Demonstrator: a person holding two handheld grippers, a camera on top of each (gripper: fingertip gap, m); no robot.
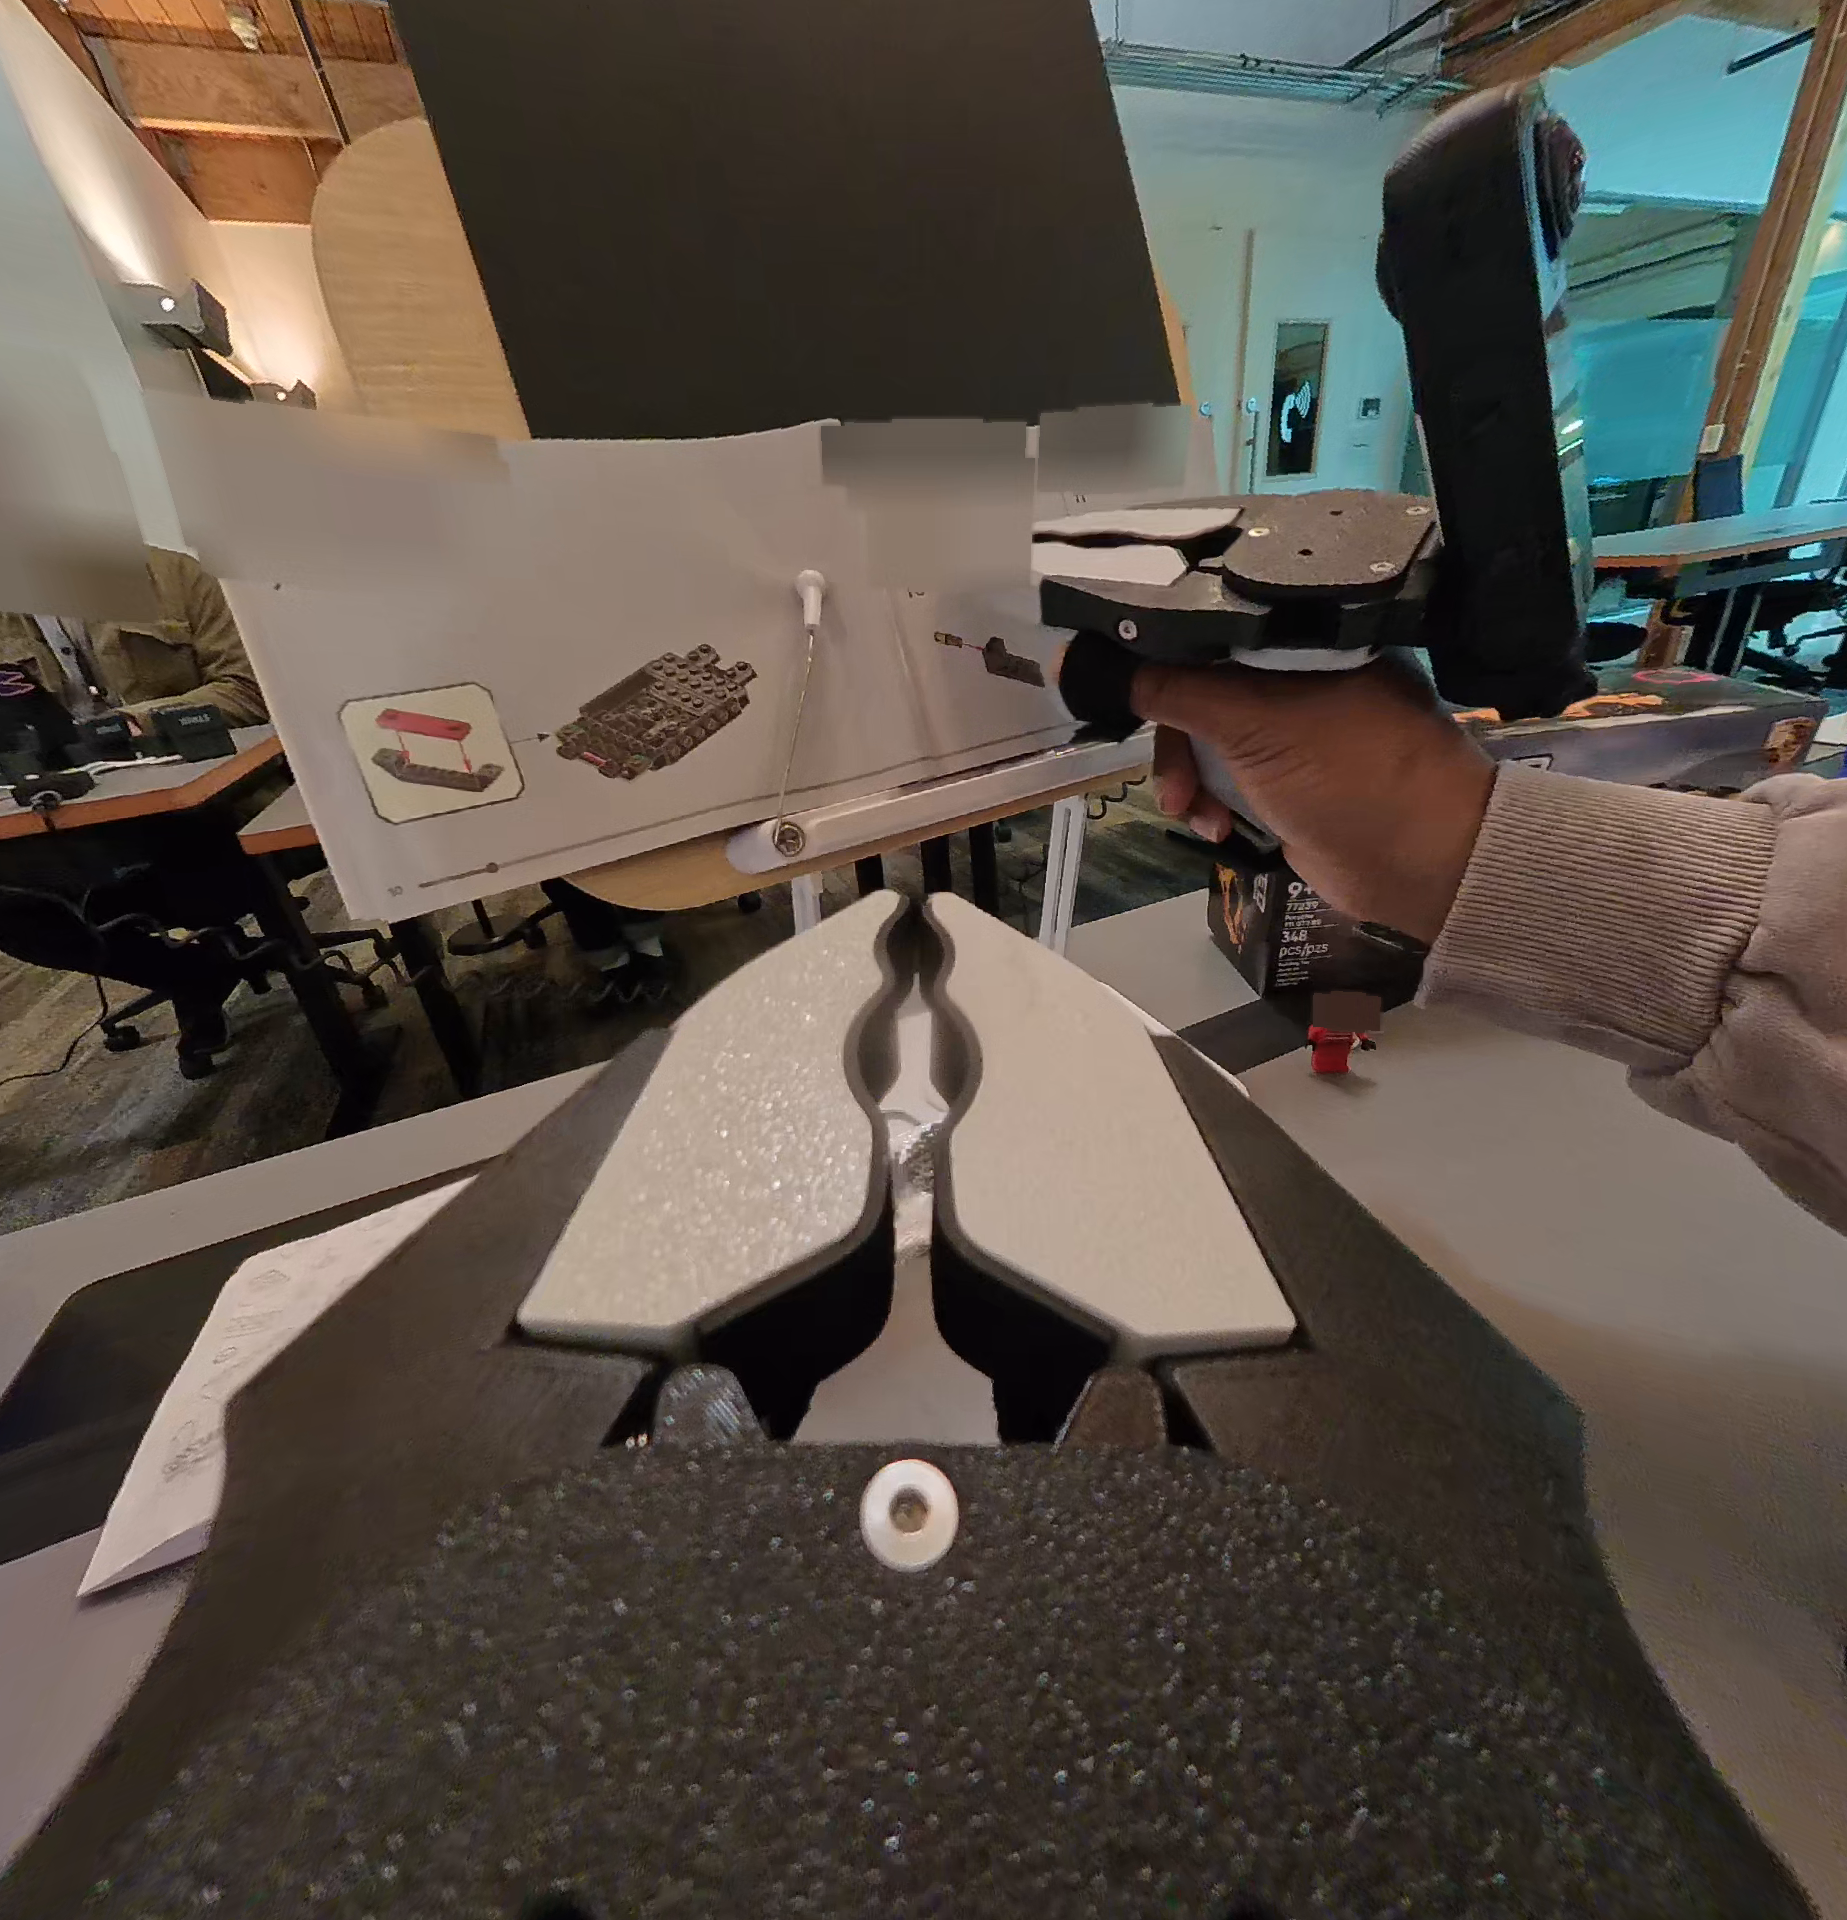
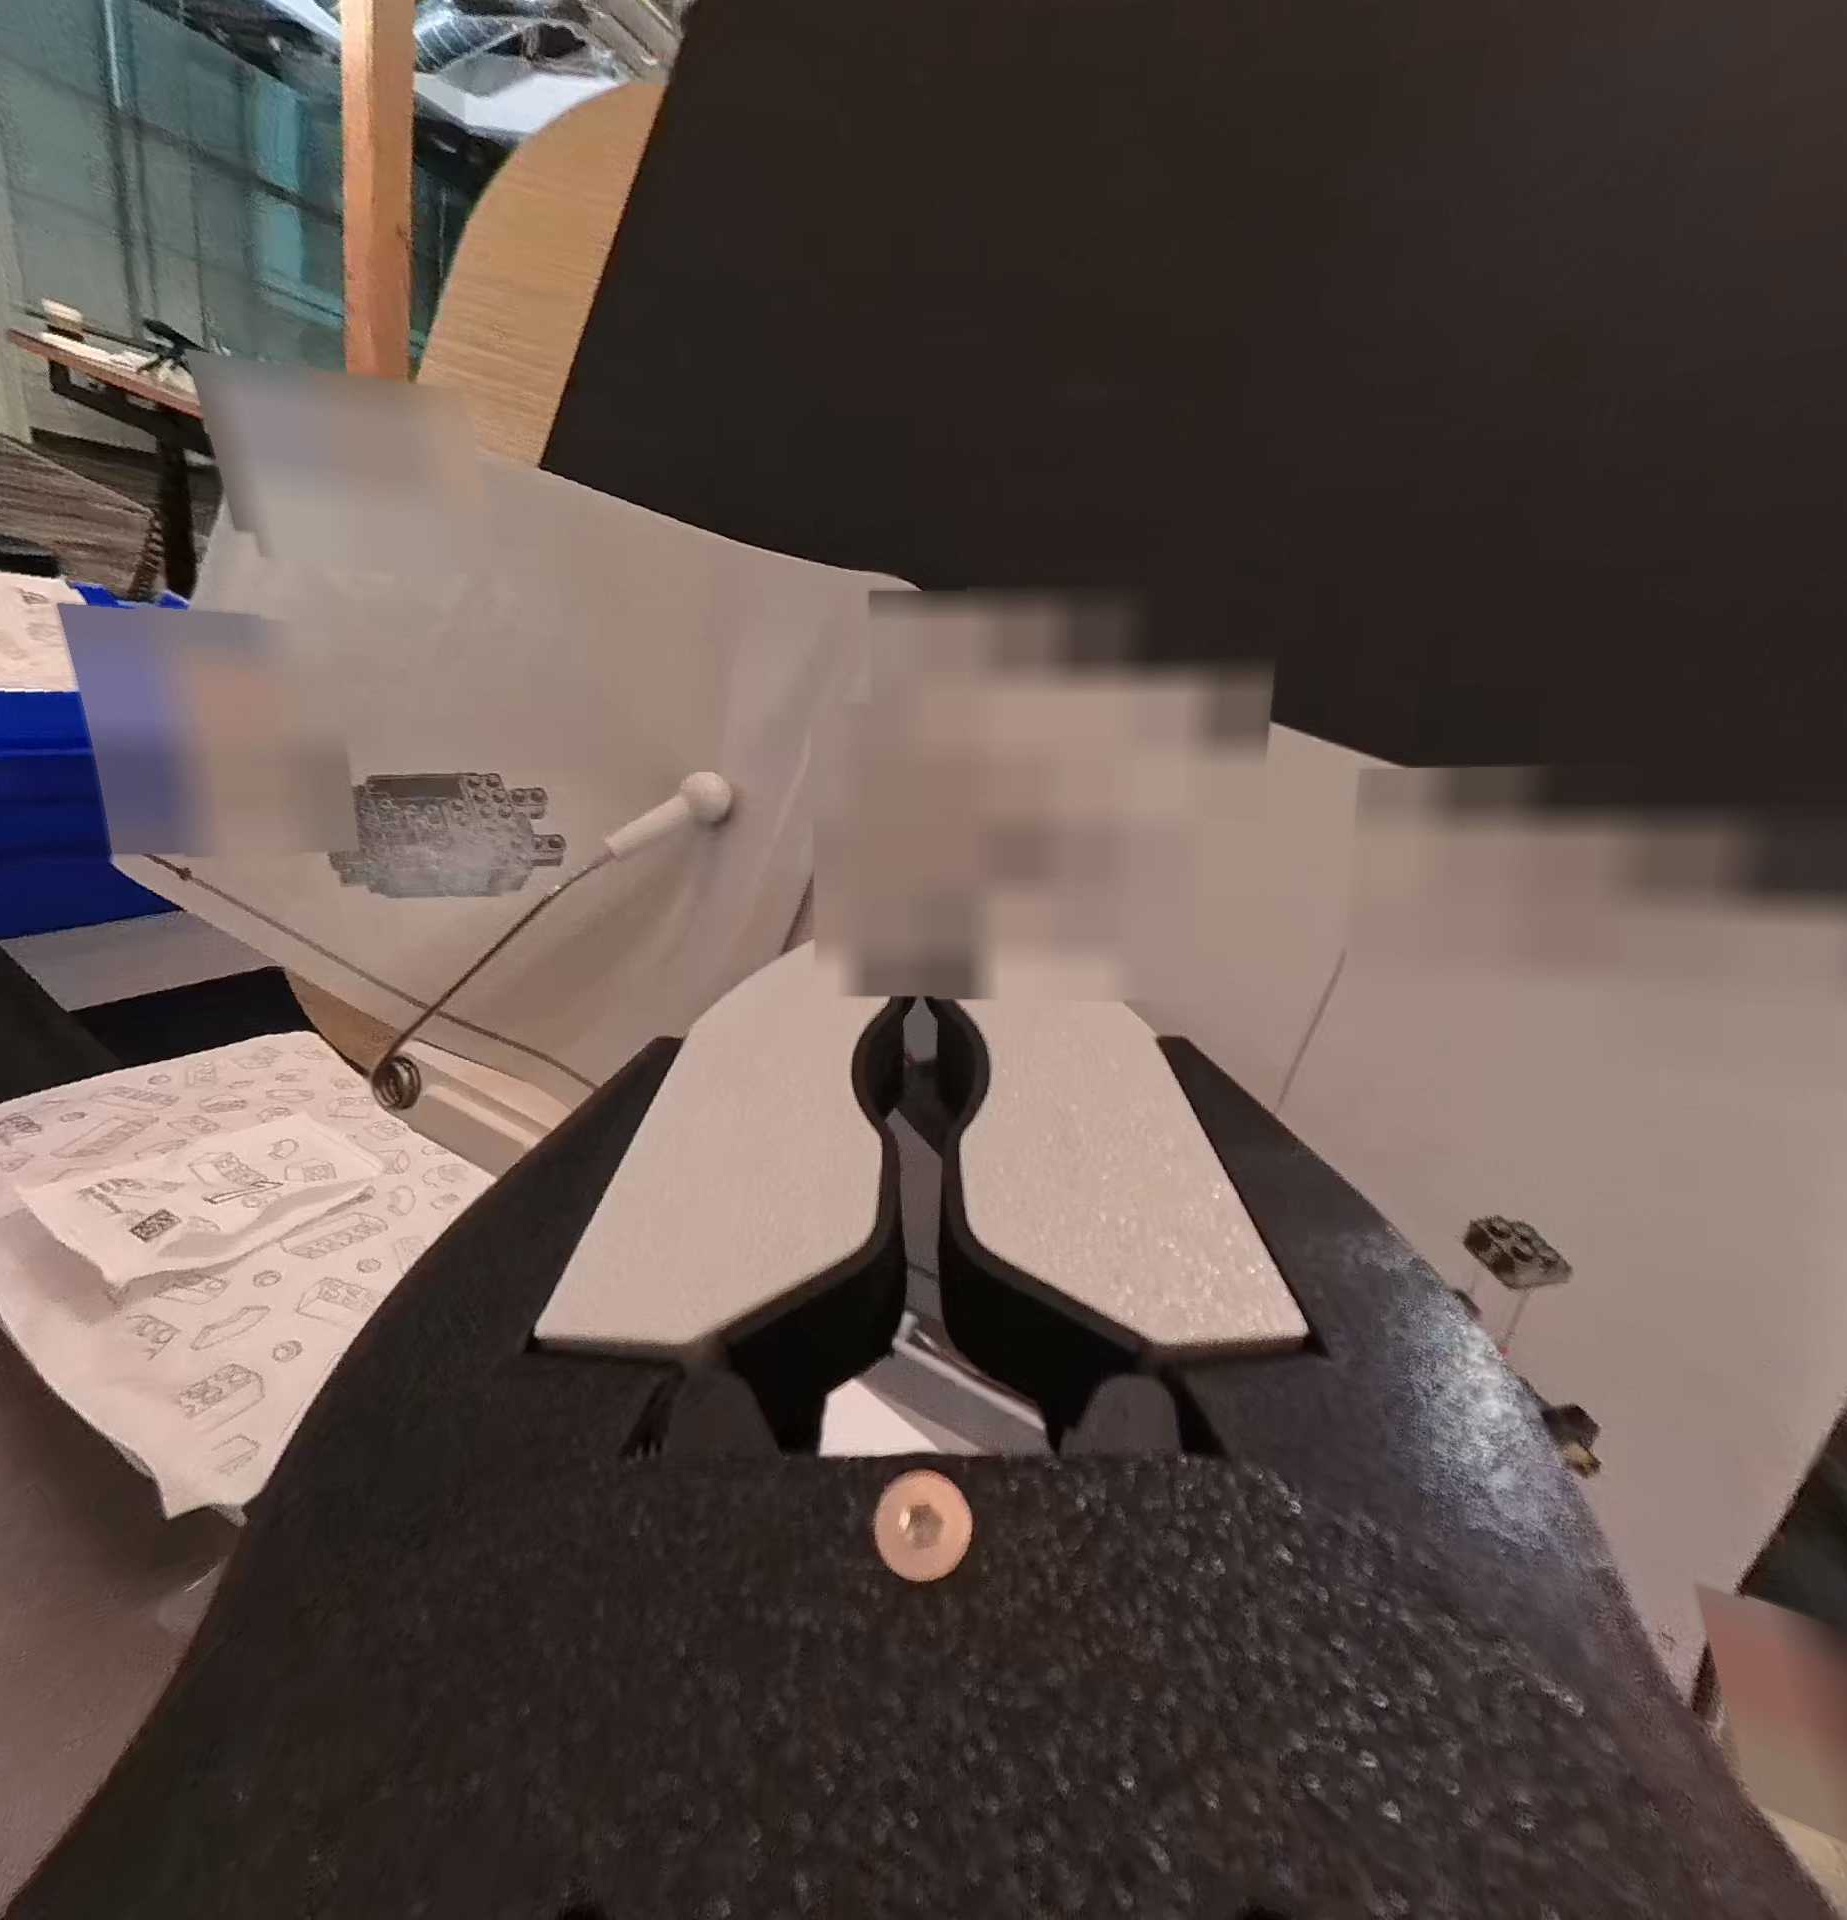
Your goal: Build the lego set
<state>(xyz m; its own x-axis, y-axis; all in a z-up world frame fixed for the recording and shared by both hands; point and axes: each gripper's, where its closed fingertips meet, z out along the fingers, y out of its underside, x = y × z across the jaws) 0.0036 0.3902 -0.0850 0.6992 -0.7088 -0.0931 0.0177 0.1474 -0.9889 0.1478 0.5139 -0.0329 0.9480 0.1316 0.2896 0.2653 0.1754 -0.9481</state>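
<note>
The instruction booklet (image 1: 607,665) stands open on a stand at the table's far edge, and a wire page holder (image 1: 803,717) presses on it. My left gripper (image 1: 919,914) is shut, raised over the grey table (image 1: 1418,1195) and pointing at the booklet. A small crumpled pale thing (image 1: 914,1153) shows in the gap behind its tips. My right gripper (image 1: 1044,535), held by a hand, is shut with its tips against the booklet's right page. In the right wrist view the right gripper (image 2: 914,1006) is shut right at the page (image 2: 607,665). I cannot tell whether it pinches the paper.
A white paper bag printed with bricks (image 2: 275,1195) lies on the left of the table, also in the left wrist view (image 1: 223,1382). A small dark Lego piece (image 2: 1516,1252) lies at right. A red minifigure (image 1: 1340,1049) and the set's box (image 1: 1283,925) stand beyond. A blue bin (image 2: 25,790) is far left. Spacing between my two grippers at the tips: around 20 cm.
</note>
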